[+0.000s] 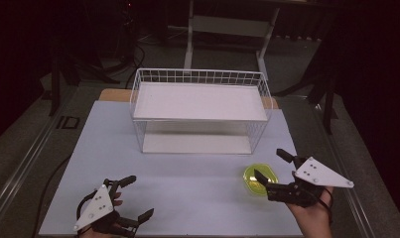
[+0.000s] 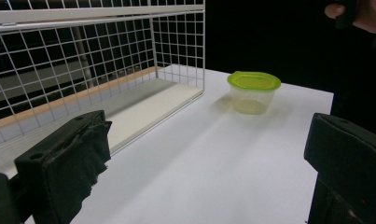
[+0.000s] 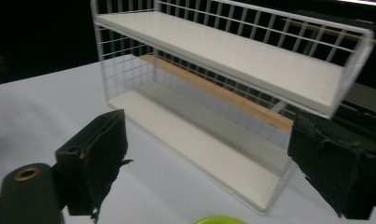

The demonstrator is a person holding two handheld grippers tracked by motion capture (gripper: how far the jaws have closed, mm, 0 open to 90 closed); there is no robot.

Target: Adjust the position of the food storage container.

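Covering a wooden table (image 1: 107, 94), white sheet (image 1: 187, 188), dark room

White wire-grid shelf rack (image 1: 200, 106) on a pale worktop (image 1: 187, 198) — clear container (image 2: 252, 95), lime-green lid (image 2: 254, 80) — black jaws.

The only mark is a dark sign (image 1: 68, 122) on the grey floor strip just left of the table (image 1: 187, 198) in the high view; it looks like the letters "ID". Nothing else readable appears on any object.
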